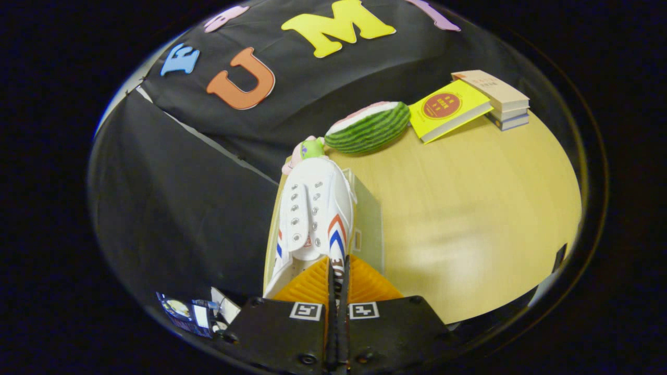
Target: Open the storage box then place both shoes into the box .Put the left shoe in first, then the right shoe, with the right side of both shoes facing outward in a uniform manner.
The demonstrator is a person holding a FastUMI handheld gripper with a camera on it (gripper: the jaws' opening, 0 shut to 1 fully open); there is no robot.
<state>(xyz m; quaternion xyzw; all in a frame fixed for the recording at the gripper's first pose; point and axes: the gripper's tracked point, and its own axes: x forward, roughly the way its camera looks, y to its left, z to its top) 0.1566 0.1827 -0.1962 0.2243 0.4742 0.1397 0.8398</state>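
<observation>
Currently the gripper [337,284] is clamped on the shoe [312,219]: both fingers [307,285] press the heel/collar area from either side, w/ just a thin strip of the shoe's rear showing between them.

Shoe: white sneaker, metal eyelets in two rows, red + blue chevron stripes on both visible sides. It runs straight ahead of the fingers, heel at the fingers, toe pointing away toward the booth wall. Appears lifted clear of the table [469,219], though contact underneath cannot be confirmed.

Storage box [367,224]: pale, semi-clear panel just beside the shoe, on the side toward the open tabletop, touching or nearly touching the shoe's flank. Whether the panel is the lid or a wall of the box cannot be told; the box interior is hidden behind the shoe.

Background items:
- Small toy [311,148], green w/ pink parts, just beyond the shoe's toe, at the table's far edge.
- Watermelon slice [370,127], green striped rind, pale/pink cut face up, next to the toy, on the table.
- Yellow book [448,109], leaning on a stack of books [500,99], beyond the watermelon, near the far table edge.

Tabletop: light wood, well lit.
</observation>
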